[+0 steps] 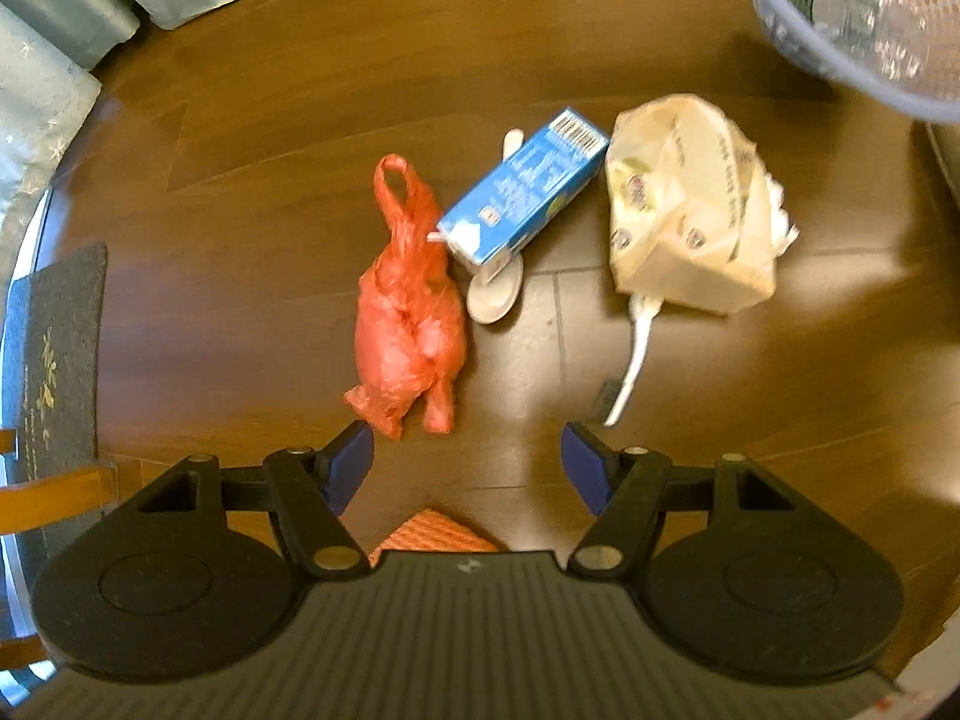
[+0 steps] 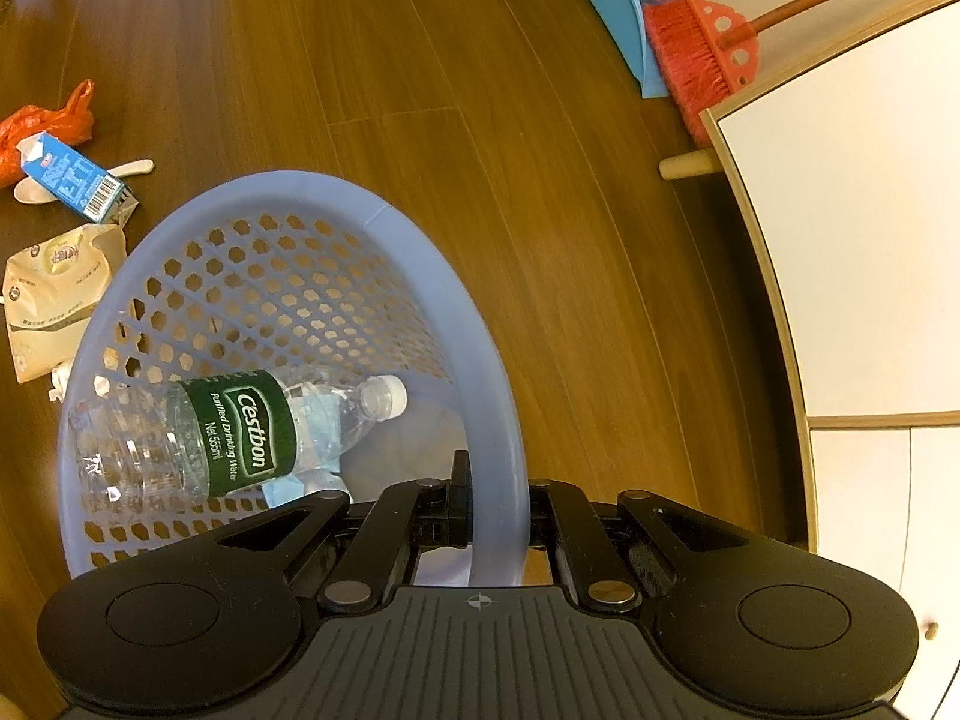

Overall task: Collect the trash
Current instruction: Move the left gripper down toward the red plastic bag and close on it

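The printing on the crumpled beige paper food bag [image 1: 690, 204] is too blurred to read, and the white plastic spoon [image 1: 495, 294] lies mostly hidden beneath the blue and white drink carton [image 1: 522, 192]; only a corner of some orange ribbed thing [image 1: 435, 531] shows past the left gripper's body. All of this litter rests on a brown wood-plank floor [image 1: 360, 60], with the crumpled red plastic bag [image 1: 408, 312] just left of the carton, touching its spout end, and the paper bag just right of it. A white plastic fork [image 1: 630, 360] sticks out from under the paper bag toward the camera. A grey doormat [image 1: 57, 348] lies far left of the carton. The left gripper [image 1: 468, 462] hovers above the floor with its blue-padded fingers spread wide, holding nothing, the red bag's lower end near its left pad. The right gripper [image 2: 498, 504] is clamped on the rim of the pale blue perforated plastic basket [image 2: 240, 276], in which lies a clear plastic water bottle with a green label [image 2: 228, 438]. A red broom [image 2: 696, 54] and blue dustpan [image 2: 624, 6] lean beyond the basket beside a white cabinet [image 2: 840, 240].
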### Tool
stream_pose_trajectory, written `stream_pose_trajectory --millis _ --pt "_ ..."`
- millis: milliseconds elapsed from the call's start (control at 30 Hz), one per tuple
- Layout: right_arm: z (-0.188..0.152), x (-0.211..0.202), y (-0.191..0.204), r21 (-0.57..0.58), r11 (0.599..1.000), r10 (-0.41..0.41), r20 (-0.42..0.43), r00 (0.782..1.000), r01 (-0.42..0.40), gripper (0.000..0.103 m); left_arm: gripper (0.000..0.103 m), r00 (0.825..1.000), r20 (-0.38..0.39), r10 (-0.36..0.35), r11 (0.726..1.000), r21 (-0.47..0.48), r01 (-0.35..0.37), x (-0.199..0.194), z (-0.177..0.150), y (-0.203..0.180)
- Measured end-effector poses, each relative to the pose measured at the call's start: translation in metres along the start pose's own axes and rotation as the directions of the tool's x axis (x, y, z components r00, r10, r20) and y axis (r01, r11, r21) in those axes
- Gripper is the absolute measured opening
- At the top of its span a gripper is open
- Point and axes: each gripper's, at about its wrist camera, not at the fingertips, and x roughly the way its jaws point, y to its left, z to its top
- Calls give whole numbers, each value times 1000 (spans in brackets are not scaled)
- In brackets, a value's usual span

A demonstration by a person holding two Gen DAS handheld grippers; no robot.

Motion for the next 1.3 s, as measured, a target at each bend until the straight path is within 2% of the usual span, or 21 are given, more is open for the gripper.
stream_pose_trajectory --millis 300,633,833,967,1100,1300 --pt "0 3 2 -8 1000 -10 -7 1000 10 2 66 1000 17 16 998 -68 -14 42 -20 38" --pt "0 5 -1 8 1000 -15 -25 1000 15 0 66 996 86 -14 995 -100 22 82 3 55" --pt "1 5 2 -6 1000 -23 -24 999 23 0 64 999 44 -21 997 -77 25 107 9 54" --pt "2 5 2 -7 1000 -24 -24 999 24 0 52 999 35 -16 997 -71 19 113 10 56" --pt "2 5 3 -10 1000 -26 -23 999 26 0 31 1000 27 -6 998 -68 8 108 9 54" --pt "2 4 3 -11 1000 -26 -20 999 26 0 26 1000 18 20 999 -50 -19 86 2 48"
